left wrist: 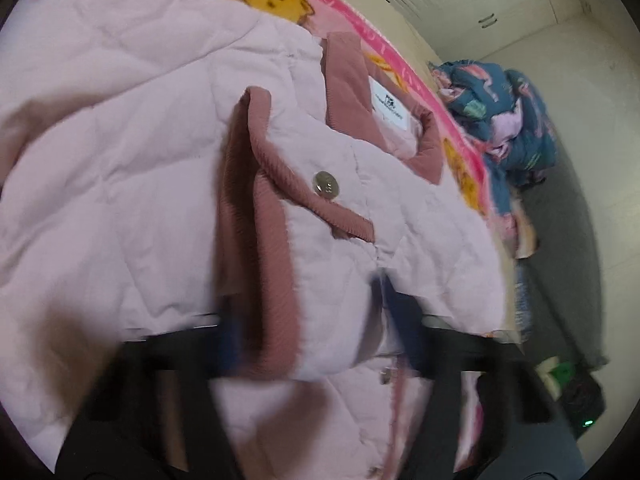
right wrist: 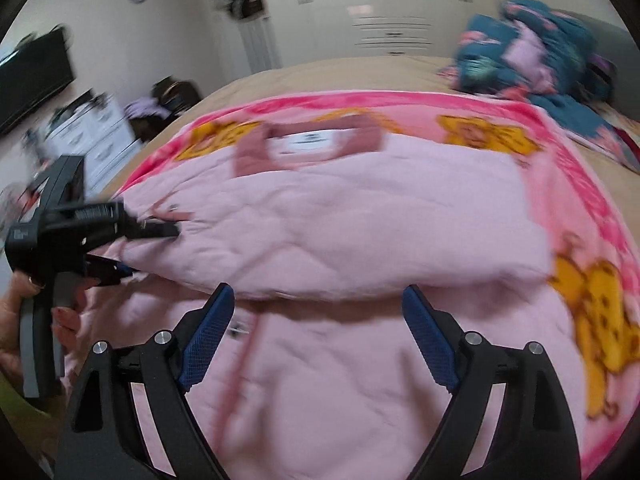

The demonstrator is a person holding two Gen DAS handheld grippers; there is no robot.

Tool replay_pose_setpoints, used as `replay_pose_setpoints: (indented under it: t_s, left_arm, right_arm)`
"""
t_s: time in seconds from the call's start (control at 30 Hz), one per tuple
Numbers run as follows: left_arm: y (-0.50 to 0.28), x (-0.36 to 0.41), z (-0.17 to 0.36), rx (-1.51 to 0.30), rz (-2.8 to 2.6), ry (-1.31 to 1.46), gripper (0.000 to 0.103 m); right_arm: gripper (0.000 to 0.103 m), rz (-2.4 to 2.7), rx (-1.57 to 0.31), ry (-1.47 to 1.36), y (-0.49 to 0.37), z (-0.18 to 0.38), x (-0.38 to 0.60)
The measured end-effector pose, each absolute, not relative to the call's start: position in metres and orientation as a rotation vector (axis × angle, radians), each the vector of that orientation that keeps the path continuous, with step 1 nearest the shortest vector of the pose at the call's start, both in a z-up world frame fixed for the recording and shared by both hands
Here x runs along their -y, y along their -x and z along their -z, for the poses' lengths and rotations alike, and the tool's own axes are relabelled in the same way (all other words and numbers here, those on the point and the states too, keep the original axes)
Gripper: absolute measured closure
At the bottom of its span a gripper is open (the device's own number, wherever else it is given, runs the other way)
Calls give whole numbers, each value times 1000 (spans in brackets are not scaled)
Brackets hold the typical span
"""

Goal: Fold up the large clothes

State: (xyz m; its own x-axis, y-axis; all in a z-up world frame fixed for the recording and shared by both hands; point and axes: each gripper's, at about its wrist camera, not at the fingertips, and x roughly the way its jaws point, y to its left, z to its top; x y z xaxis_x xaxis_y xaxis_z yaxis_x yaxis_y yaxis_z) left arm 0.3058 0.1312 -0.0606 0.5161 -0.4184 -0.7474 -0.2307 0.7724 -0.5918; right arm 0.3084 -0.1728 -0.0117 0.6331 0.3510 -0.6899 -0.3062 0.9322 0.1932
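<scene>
A pale pink quilted jacket (right wrist: 340, 216) with a dusty-rose corduroy collar (left wrist: 348, 76) and a brass snap (left wrist: 326, 186) lies on a pink cartoon blanket (right wrist: 592, 208), partly folded over itself. In the right wrist view my left gripper (right wrist: 148, 252) is at the jacket's left side, one finger above and one below the thick folded edge, pinching it. The left wrist view is blurred and shows that fold bulging between the blue pads (left wrist: 400, 312) of the left gripper (left wrist: 312, 320). My right gripper (right wrist: 318, 294) hangs wide open just over the jacket's near half, with nothing between its fingers.
The blanket covers a beige bed (right wrist: 320, 68). A heap of blue patterned bedding (right wrist: 532, 48) sits at the far right. White drawers (right wrist: 96, 136) and a dark screen (right wrist: 32, 76) stand to the left, a white wardrobe (right wrist: 392, 32) behind. A person's hand (right wrist: 16, 312) grips the left tool.
</scene>
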Motion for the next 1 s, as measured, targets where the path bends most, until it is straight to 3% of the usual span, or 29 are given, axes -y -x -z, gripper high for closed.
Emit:
replay_pose_setpoints:
  t_s: [0.03,0.07,0.37,0.67,1.0]
  left_arm:
    - [-306,-126,57,-1049,121,655,82]
    - [-307,-121,50,-1049,122,595,85]
    - [-293,-128,-45,-809,121,362,89]
    - [-297,-148,19,-952,13,299,87]
    - [-296,-153,45,-997,-19,288,82]
  right_arm:
    - [18,-355,-802,-60,-306,12,182]
    - [18,-325,-805,-57,-303,13,195]
    - [18,-181,-748,-101,-303,-6,259]
    - [18,-220,-783,-42,-360,-7,230]
    - [18,-194,-959,6,-405,47,207]
